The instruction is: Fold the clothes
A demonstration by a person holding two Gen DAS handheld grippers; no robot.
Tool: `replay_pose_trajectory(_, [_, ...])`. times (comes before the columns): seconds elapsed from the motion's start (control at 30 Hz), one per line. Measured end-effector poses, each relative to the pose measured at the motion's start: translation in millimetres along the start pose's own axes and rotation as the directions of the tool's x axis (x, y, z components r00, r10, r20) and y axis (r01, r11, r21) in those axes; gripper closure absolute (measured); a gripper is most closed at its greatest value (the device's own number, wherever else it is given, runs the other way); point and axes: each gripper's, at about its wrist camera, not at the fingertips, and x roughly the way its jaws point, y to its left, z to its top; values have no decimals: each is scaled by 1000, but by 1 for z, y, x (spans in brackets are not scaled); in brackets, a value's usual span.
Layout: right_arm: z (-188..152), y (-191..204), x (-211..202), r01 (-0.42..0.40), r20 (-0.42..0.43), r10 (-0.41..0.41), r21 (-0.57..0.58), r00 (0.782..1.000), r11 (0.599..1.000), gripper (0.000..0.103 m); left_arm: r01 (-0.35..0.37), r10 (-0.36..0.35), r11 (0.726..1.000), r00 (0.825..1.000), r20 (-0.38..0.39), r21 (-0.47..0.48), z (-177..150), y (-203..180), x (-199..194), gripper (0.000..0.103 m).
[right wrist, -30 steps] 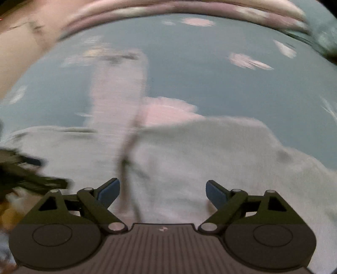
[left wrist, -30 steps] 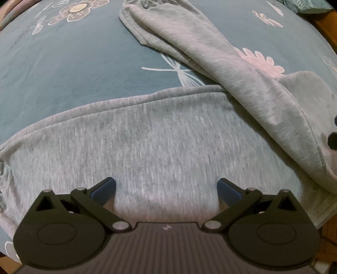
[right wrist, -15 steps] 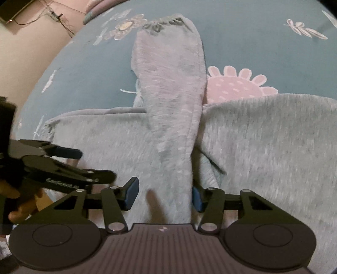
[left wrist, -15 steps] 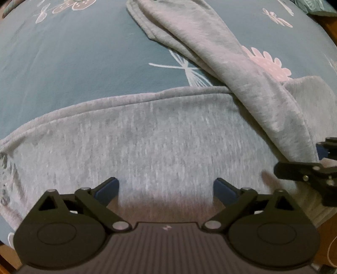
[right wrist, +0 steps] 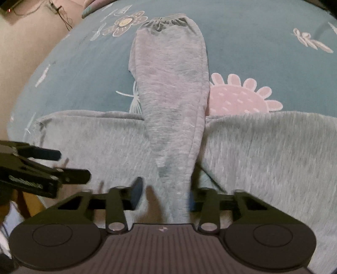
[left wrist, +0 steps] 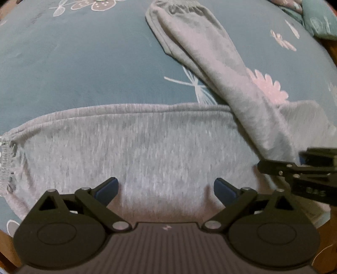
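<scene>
Grey sweatpants (left wrist: pixel 147 147) lie spread across a teal flowered bed cover (left wrist: pixel 84 63). One leg (right wrist: pixel 172 84) is folded over the rest and runs away to its elastic cuff (right wrist: pixel 166 22). My right gripper (right wrist: pixel 165 194) straddles the near end of that leg. Its jaws are closing, the right pad at the leg's edge, the blurred left pad still a little off it. My left gripper (left wrist: pixel 166 187) hovers open over the flat grey cloth with nothing between its fingers. Each gripper shows in the other's view, the right gripper (left wrist: pixel 278 162) at the right edge, the left gripper (right wrist: pixel 73 165) at the left.
A beige wall (right wrist: pixel 31 42) with dangling cables (right wrist: pixel 61 14) stands beyond the bed's left side. A teal pillow (left wrist: pixel 320 21) lies at the far right corner. The bed's near edge and brown floor (left wrist: pixel 6 248) show at the bottom left.
My right gripper swept in over the folded leg and its jaws narrowed around it. The left gripper rose a little, so the leg's cuff now shows, and the right gripper entered its view.
</scene>
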Motion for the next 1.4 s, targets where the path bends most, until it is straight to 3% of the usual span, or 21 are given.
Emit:
replay_pose_trajectory(0.13, [2, 6, -13, 13, 32, -12, -51, 999, 999, 94, 148, -148, 981, 989, 14, -128, 8, 12, -7, 7])
replay_pose_trajectory(0.23, [-16, 21, -25, 4, 73, 5, -115, 997, 993, 95, 323, -325, 909, 945, 38, -263, 15, 18, -7, 7])
replay_pose_trajectory(0.33, [-30, 35, -35, -4, 96, 24, -203, 995, 979, 95, 414, -418, 861, 907, 52, -295, 25, 8, -1, 7])
replay_pose_trajectory(0.43, [-46, 48, -43, -26, 106, 59, -291, 993, 956, 95, 449, -456, 853, 889, 40, -267, 36, -12, 8, 7])
replay_pose_trajectory(0.57, [-62, 56, -50, -105, 68, 142, -393, 987, 913, 95, 452, -464, 858, 886, 6, -244, 41, -28, 21, 7])
replay_pose_trajectory(0.77, [-66, 41, -55, -195, 25, 218, -353, 976, 915, 95, 460, -486, 842, 873, -28, -281, 39, -33, 52, 7])
replay_pose_trajectory(0.83, [-62, 36, -61, -206, 39, 231, -330, 972, 921, 95, 480, -504, 823, 864, -1, -303, 40, -29, 56, 9])
replay_pose_trajectory(0.87, [-62, 35, -64, -214, 46, 241, -318, 970, 924, 95, 511, -534, 797, 845, 19, -323, 41, -27, 57, 9])
replay_pose_trajectory(0.97, [-57, 32, -75, -222, 68, 253, -302, 965, 927, 94, 650, -665, 661, 739, 108, -376, 50, -25, 62, 9])
replay_pose_trajectory(1.0, [-57, 33, -77, -217, 74, 250, -302, 965, 928, 93, 673, -682, 632, 719, 138, -384, 54, -24, 62, 9])
replay_pose_trajectory(1.13, [-55, 34, -87, -191, 104, 232, -308, 967, 932, 91, 728, -693, 574, 676, 251, -375, 78, -24, 62, 9])
replay_pose_trajectory(1.27, [-54, 35, -94, -165, 138, 215, -306, 967, 938, 89, 737, -669, 565, 673, 315, -371, 103, -25, 69, 10])
replay_pose_trajectory(1.3, [-54, 35, -95, -163, 145, 214, -302, 966, 939, 89, 750, -671, 553, 659, 339, -364, 107, -25, 66, 12])
replay_pose_trajectory(1.4, [-55, 35, -100, -159, 161, 213, -294, 964, 942, 86, 850, -728, 458, 526, 439, -259, 107, -24, 43, 12])
